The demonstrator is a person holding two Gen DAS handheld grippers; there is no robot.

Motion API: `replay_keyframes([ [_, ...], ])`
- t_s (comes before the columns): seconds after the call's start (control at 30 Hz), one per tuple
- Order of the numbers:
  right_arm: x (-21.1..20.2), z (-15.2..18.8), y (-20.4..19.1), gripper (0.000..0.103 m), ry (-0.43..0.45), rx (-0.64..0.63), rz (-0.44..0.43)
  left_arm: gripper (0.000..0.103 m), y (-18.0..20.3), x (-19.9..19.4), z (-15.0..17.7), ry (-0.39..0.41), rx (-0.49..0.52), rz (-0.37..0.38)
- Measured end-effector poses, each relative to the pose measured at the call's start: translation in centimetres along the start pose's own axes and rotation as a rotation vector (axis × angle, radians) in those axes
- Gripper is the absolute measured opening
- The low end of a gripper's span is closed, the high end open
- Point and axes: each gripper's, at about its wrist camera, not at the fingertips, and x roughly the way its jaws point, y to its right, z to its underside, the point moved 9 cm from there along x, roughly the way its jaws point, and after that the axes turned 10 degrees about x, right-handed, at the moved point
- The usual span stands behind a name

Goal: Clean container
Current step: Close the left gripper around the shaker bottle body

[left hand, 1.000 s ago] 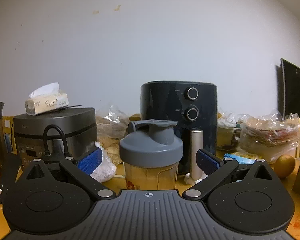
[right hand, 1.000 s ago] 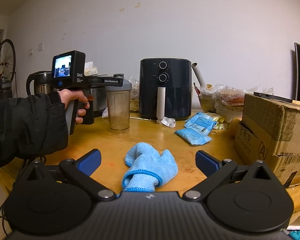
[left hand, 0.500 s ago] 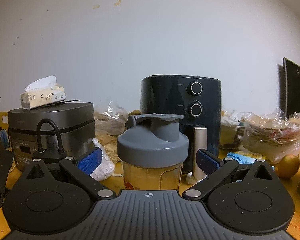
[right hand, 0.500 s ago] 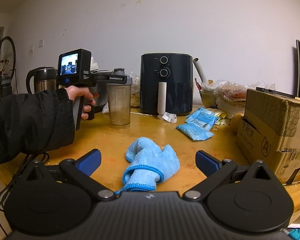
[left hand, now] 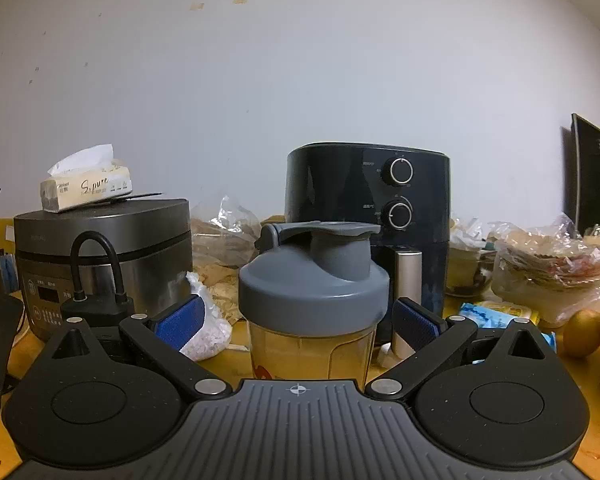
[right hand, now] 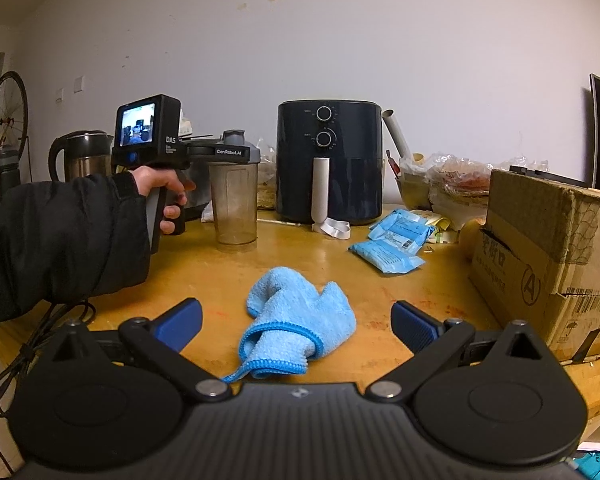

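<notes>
A clear shaker bottle (left hand: 312, 340) with a grey lid (left hand: 314, 280) stands upright on the wooden table. My left gripper (left hand: 296, 320) is open, its blue pads on either side of the bottle just below the lid, not touching it. In the right wrist view the same bottle (right hand: 236, 204) stands at the far left, and a hand holds the left gripper (right hand: 228, 152) up at lid height. A crumpled blue cloth (right hand: 296, 324) lies on the table between the open fingers of my right gripper (right hand: 296, 320), which is empty.
A black air fryer (right hand: 328, 160) stands behind the bottle, a rice cooker (left hand: 100, 256) with a tissue pack to its left, and a kettle (right hand: 80, 156) beyond. Blue packets (right hand: 392, 240), plastic food bags (right hand: 460, 184) and a cardboard box (right hand: 548, 248) fill the right side.
The left gripper has moved closer to the bottle and lifted slightly, so the lid looks bigger between its fingers. The right gripper has barely shifted above the cloth.
</notes>
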Motion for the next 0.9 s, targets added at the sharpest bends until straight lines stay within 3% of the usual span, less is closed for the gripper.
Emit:
replay_keyframes([
  [0.47, 0.0, 0.1, 0.2, 0.103, -0.006, 0.005, 0.01, 0.103, 0.0, 1.6, -0.4, -0.009, 0.016, 0.034],
  [0.9, 0.4, 0.3, 0.4, 0.103, -0.017, 0.008, 0.016, 0.103, 0.4, 2.6, -1.0, 0.03, 0.023, 0.046],
])
